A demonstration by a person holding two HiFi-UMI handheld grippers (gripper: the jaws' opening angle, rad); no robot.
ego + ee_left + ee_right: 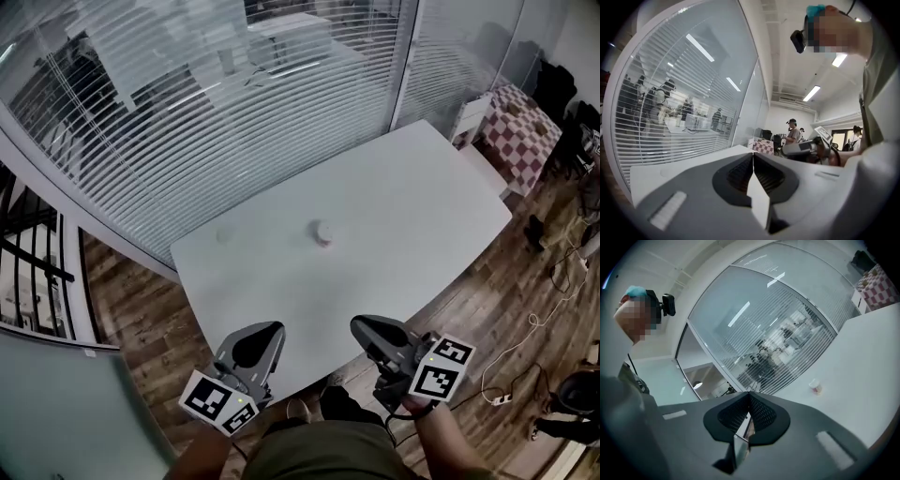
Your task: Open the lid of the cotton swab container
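A small round cotton swab container (322, 232) with a pale lid stands upright near the middle of the white table (412, 216); it also shows small and far off in the right gripper view as the container (815, 386). My left gripper (273, 330) is shut and empty, held low near the table's front edge. My right gripper (357, 325) is shut and empty beside it. Both are well short of the container. In the left gripper view my left gripper (753, 155) has its jaws pressed together; the right gripper (749, 394) looks the same in its own view.
A glass wall with slatted blinds (234, 103) runs behind the table. A checkered box (521, 127) stands beyond the table's far right corner. Cables (539, 323) lie on the wooden floor to the right. Other people stand in the room's background (793, 131).
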